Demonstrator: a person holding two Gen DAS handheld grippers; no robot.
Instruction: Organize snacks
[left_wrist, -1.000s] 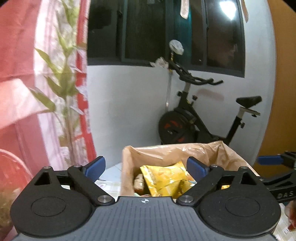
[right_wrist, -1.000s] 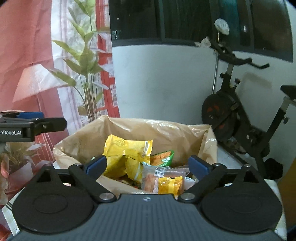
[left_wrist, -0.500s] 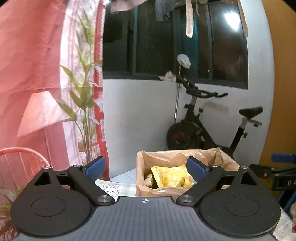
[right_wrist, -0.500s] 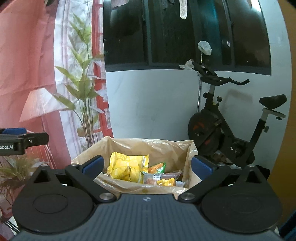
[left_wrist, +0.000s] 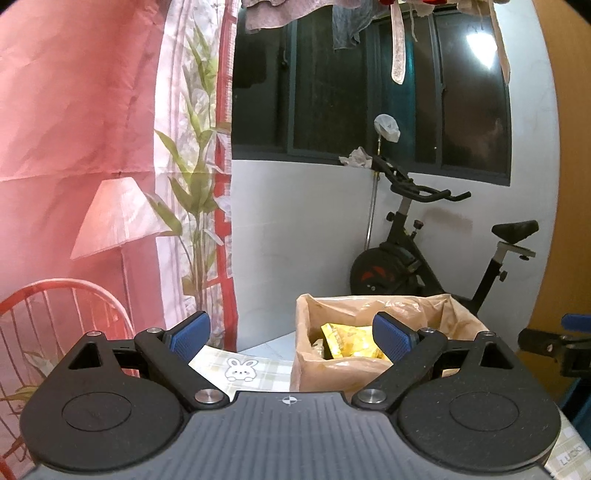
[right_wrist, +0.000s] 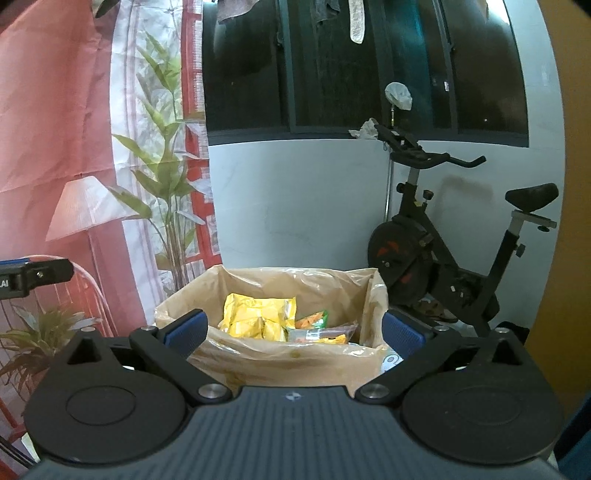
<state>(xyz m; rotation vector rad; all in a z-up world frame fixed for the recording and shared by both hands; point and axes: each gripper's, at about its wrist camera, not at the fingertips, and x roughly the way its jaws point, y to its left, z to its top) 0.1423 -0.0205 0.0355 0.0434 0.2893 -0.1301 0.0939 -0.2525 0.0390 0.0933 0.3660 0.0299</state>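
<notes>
A box lined with a tan plastic bag (right_wrist: 288, 360) stands on the table and holds snacks: a yellow packet (right_wrist: 258, 317), a green and orange packet (right_wrist: 314, 319) and a clear packet (right_wrist: 325, 334). The box (left_wrist: 332, 365) and yellow packet (left_wrist: 347, 343) also show in the left wrist view. My left gripper (left_wrist: 291, 332) is open and empty, back from the box and to its left. My right gripper (right_wrist: 293, 332) is open and empty, in front of the box. Each gripper shows at the edge of the other's view.
The table has a checked cloth with a rabbit print (left_wrist: 240, 369). An exercise bike (right_wrist: 443, 251) stands behind the box by the white wall. A printed curtain (left_wrist: 110, 147) hangs at the left. A red wire chair (left_wrist: 55, 317) stands at the lower left.
Both grippers have drawn back and up from the box, which now looks smaller and farther off. Both stay open and empty.
</notes>
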